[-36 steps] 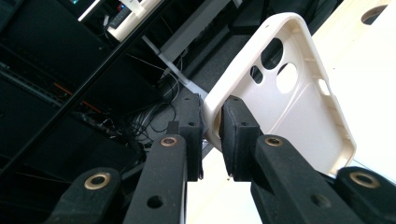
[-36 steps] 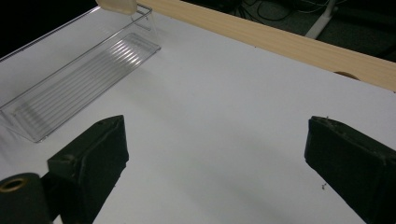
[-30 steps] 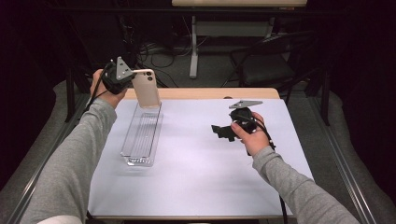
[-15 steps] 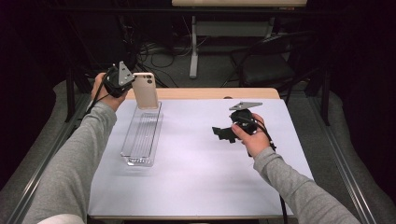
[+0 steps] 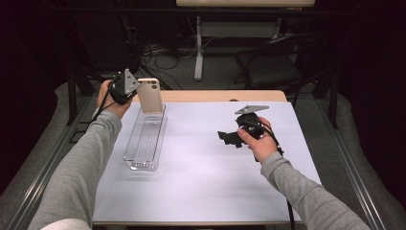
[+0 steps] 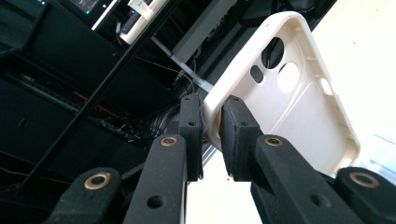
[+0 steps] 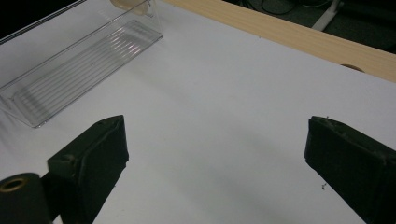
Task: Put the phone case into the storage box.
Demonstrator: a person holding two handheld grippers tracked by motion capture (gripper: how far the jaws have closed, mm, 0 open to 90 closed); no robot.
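High view shows the table [image 5: 206, 191] under a white sheet, a strip of bare wood along its far edge; a person's grey-sleeved forearms come in from the bottom. On the left half of the sheet lies a long clear plastic tray [image 5: 143, 143], its length running away from the person. Above the tray's far end the left tongs [image 5: 136, 93] hold a cream phone case [image 5: 150, 96] upright, camera cut-outs at the top, its lower edge at or just over the tray's far rim; whether it touches I cannot tell. Left gripper view has the two black pads pinched on one side wall of the phone case [image 6: 289, 93], whose hollow inner face shows beyond them. On the right half of the sheet, well apart from the tray, the right tongs [image 5: 230, 138] rest low over bare sheet; right gripper view shows their jaws spread wide with nothing between them, the tray [image 7: 70, 70] farther off
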